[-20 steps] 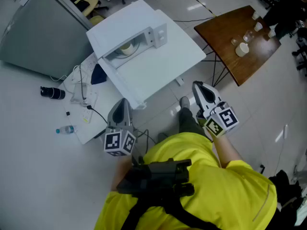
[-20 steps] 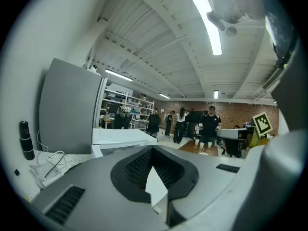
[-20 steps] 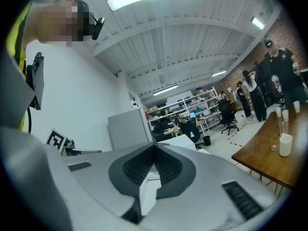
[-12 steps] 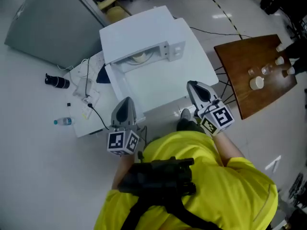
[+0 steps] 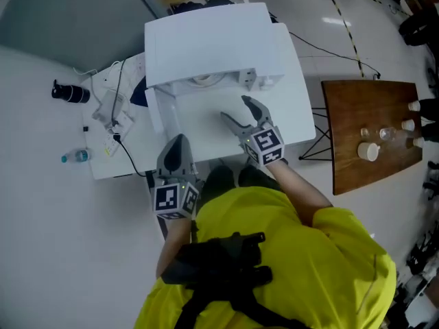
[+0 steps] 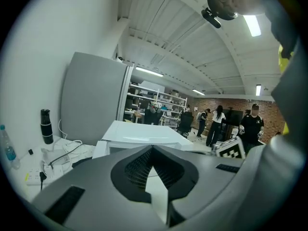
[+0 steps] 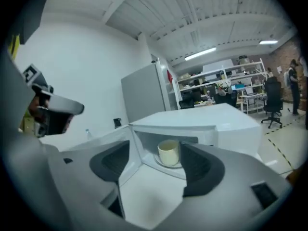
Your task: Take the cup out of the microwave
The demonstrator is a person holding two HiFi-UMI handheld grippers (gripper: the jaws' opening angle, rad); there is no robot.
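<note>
A white microwave (image 5: 212,40) stands on a white table (image 5: 288,125) with its door (image 5: 159,112) swung open to the left. Inside, a cream cup (image 7: 168,153) sits upright on the turntable plate. My right gripper (image 5: 234,107) is held over the table just in front of the opening, jaws open and empty. In the right gripper view the cup shows between them, well ahead of the right gripper (image 7: 155,150). My left gripper (image 5: 177,142) hangs back at the table's front edge, shut on nothing. In its own view, the left gripper (image 6: 153,150) points toward the microwave (image 6: 144,136).
A brown wooden table (image 5: 370,129) with small cups stands to the right. Left of the microwave lie cables (image 5: 113,108), a black bottle (image 5: 68,91) and a water bottle (image 5: 74,157). A grey cabinet (image 6: 91,100) rises behind. People stand far back in the room.
The person has stepped up to the microwave. My right gripper has moved forward from beside the body to just before the opening. The left gripper has kept low near the table's edge.
</note>
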